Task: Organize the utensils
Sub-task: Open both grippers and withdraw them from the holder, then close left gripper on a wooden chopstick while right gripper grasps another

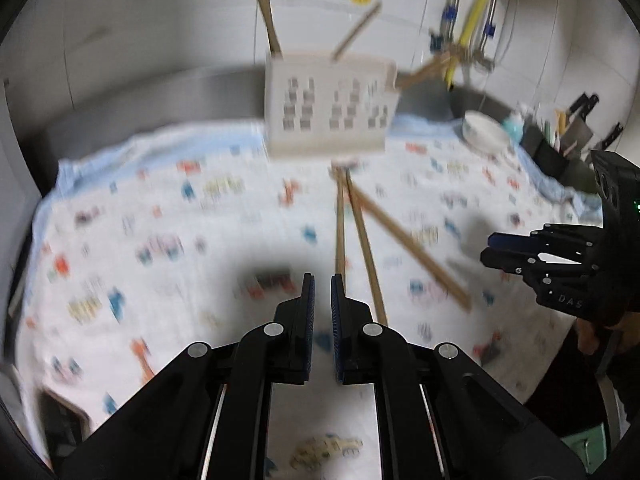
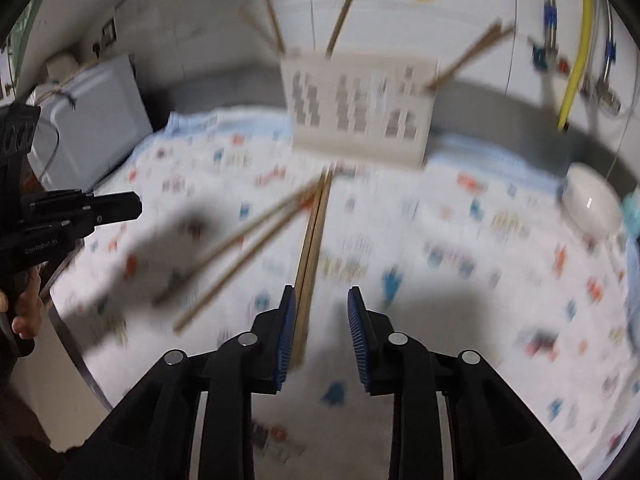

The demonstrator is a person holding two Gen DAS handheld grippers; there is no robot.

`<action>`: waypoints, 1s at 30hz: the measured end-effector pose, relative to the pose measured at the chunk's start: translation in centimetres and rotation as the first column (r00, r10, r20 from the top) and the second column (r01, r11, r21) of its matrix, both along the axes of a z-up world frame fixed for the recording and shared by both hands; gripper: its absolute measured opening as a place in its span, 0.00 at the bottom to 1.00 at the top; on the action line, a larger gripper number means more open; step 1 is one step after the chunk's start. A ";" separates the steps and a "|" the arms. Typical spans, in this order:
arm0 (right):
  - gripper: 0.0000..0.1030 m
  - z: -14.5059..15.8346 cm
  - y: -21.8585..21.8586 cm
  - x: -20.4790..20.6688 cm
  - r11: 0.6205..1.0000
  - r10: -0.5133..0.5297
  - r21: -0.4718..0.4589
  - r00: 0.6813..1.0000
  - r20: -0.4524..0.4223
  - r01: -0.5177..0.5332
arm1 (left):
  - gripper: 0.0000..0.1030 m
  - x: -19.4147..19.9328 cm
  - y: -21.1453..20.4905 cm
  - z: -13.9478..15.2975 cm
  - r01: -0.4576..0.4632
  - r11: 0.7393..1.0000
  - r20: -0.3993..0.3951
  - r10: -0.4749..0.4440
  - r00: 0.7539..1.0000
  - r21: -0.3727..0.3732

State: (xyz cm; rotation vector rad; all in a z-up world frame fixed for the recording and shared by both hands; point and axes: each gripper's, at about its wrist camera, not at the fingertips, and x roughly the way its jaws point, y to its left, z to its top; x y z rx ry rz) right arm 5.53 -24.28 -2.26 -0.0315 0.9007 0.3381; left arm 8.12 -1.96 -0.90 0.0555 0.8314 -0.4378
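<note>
Patterned cloth on your tabletop | chopsticks before holder | left gripper jaws together, empty | right gripper jaws apart, gripping nothing

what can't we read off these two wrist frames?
- Cloth print: motion blur, both views.
- Chopsticks on the cloth: three streaks in left view, about four in right; exact count unclear.
- Holder contents: walls hide all but the stick tops; compartments unclear.
- Right gripper: sticks lie by one pad; whether it touches them is blurred.
- Clutter beyond the bowl: small, at the left view's edge.
- Left gripper: empty.
</note>
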 end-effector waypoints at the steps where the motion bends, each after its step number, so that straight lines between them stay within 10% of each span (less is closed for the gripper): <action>1: 0.21 -0.8 0.2 -0.2 1.000 0.000 0.000 1.000 -0.015 0.000 | 0.08 -0.1 0.0 -0.5 -0.001 1.000 -0.008 0.001 1.000 0.001; 30: 0.07 -3.6 1.7 0.3 0.996 -0.023 -0.086 1.000 0.002 0.023 | 0.09 -0.2 -2.3 -5.7 -0.005 1.000 -0.116 0.006 0.993 0.007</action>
